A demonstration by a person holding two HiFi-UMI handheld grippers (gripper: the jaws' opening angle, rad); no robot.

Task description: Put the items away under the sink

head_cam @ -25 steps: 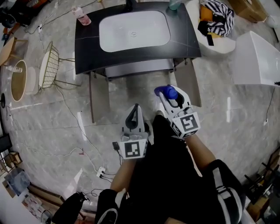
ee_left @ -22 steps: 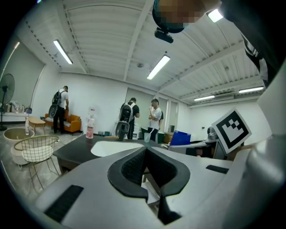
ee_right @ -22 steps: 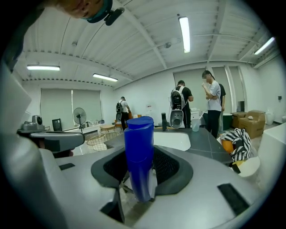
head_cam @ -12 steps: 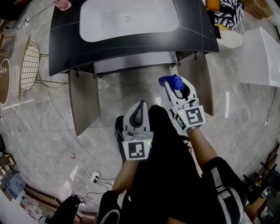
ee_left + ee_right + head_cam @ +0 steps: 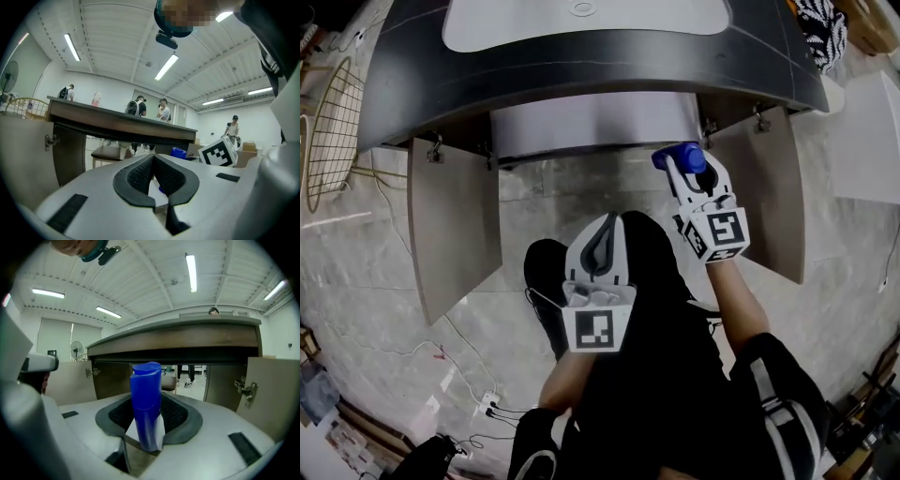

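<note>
Head view: the right gripper (image 5: 690, 178) carries a blue bottle (image 5: 679, 156) just in front of the open sink cupboard, near its right door (image 5: 773, 192). The left door (image 5: 455, 225) also stands wide. The left gripper (image 5: 598, 242) hangs lower, over the person's dark trousers. The dark tabletop (image 5: 403, 84) around the white basin (image 5: 516, 28) overhangs the opening, so the cupboard's inside is hidden here and no shelf or floor can be made out.

Left gripper view: its fingers (image 5: 137, 176) meet at the tips with nothing between them. The bottle's cap and the right gripper's marker cube (image 5: 218, 152) show beyond, to the right.

Right gripper view: the fingers (image 5: 176, 414) are closed on the bottle's lower part. The bottle stands upright between them, facing the dark opening, with a hinge (image 5: 247, 389) of the right door to one side. Someone's legs show through the cupboard, so it may have no back; I cannot be sure. The gripper's own body cuts off the cupboard bottom.

The hold sits low on a tall bottle, so a knock could swivel it. Carried in too high, the cap may strike the tabletop's edge. With the landing spot unseen, the bottle might be released above it and topple.
</note>
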